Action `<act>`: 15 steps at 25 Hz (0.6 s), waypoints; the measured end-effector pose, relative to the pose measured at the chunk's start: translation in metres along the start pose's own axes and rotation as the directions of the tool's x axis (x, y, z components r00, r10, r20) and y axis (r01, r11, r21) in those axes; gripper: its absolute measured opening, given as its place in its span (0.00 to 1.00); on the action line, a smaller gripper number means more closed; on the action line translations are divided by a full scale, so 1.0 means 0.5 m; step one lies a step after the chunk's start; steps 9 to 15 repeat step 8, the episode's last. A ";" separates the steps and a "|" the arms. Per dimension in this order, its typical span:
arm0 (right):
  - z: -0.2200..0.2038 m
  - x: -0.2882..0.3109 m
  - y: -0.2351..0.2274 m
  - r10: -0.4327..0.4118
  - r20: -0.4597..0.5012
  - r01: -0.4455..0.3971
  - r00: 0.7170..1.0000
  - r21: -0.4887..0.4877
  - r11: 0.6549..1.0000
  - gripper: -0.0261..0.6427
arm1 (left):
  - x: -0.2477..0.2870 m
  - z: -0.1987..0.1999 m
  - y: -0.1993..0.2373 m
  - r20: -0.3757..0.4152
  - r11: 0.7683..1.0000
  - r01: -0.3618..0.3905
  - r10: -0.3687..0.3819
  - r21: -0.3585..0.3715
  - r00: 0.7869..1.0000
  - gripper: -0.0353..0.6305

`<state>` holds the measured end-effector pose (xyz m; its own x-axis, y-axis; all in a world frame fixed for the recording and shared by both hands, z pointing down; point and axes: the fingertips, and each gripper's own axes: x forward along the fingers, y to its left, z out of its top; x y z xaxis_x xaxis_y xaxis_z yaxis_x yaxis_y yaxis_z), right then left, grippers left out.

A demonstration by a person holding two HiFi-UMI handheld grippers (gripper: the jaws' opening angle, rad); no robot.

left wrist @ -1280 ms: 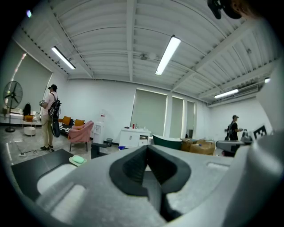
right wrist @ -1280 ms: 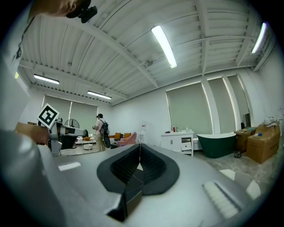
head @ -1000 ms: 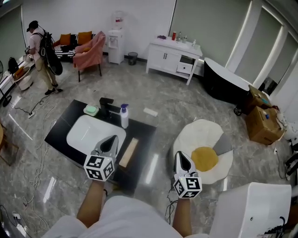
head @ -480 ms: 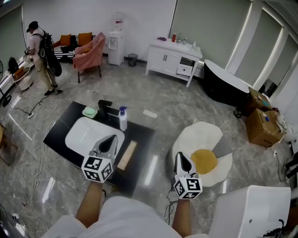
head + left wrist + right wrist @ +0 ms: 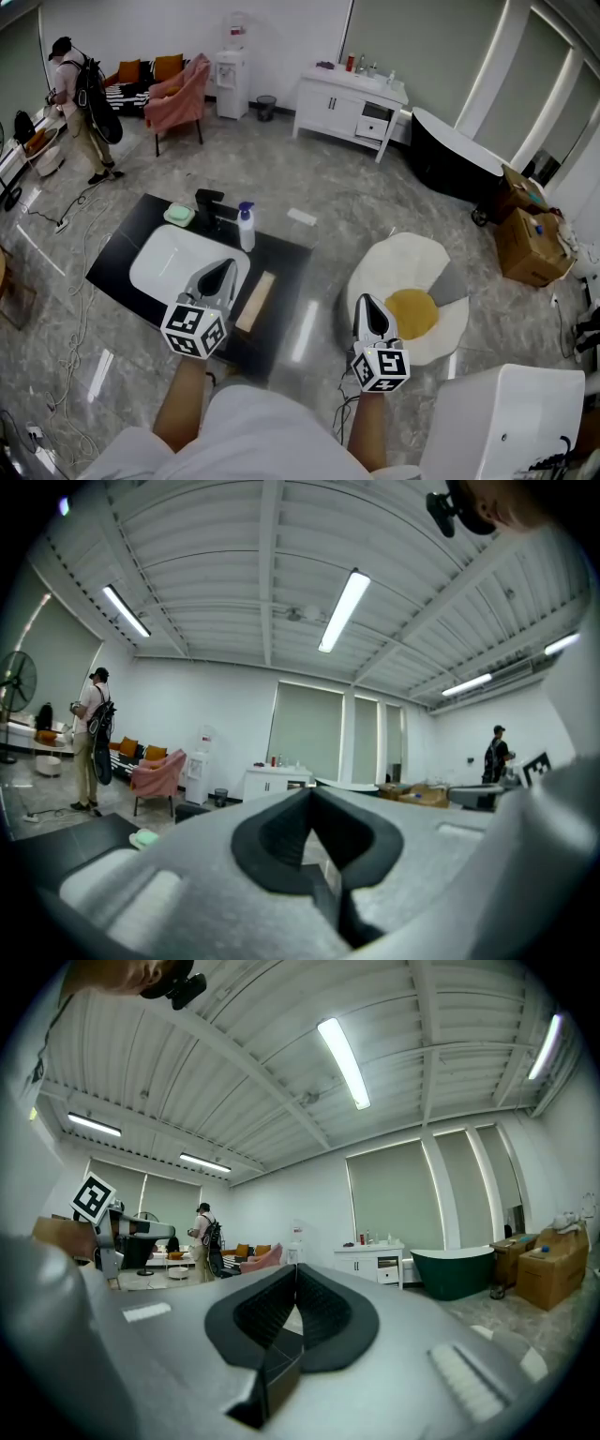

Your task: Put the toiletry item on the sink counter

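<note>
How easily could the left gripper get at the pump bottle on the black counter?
Probably easily: the left gripper hangs by the basin, and nothing stands between it and the pump bottle; it is shut, though.

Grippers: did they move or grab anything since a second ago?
Barely anything changed. The left gripper and right gripper grabbed nothing and stayed shut and empty. The bottle stayed standing on the sink counter. Only the head view shifted slightly.

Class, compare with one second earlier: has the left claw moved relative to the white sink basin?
No. The left claw still points over the near right rim of the sink basin, beside the wooden strip; the whole view shifted slightly together.
</note>
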<state>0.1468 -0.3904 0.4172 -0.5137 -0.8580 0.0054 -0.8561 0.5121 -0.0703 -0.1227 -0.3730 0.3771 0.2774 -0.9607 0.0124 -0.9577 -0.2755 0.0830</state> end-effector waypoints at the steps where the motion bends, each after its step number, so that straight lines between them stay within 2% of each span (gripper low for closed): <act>1: 0.001 0.000 -0.001 -0.002 0.000 0.002 1.000 -0.005 1.000 0.05 | 0.001 0.000 0.000 -0.001 1.000 0.002 -0.002 -0.003 1.000 0.05; 5: 0.004 0.007 -0.002 -0.008 0.005 0.008 1.000 -0.022 1.000 0.05 | 0.010 0.002 0.003 0.005 0.999 0.020 -0.020 -0.026 1.000 0.05; 15: 0.004 0.020 -0.005 -0.010 0.012 0.010 1.000 -0.017 1.000 0.05 | 0.020 0.003 0.008 0.010 0.999 0.027 -0.026 -0.020 1.000 0.05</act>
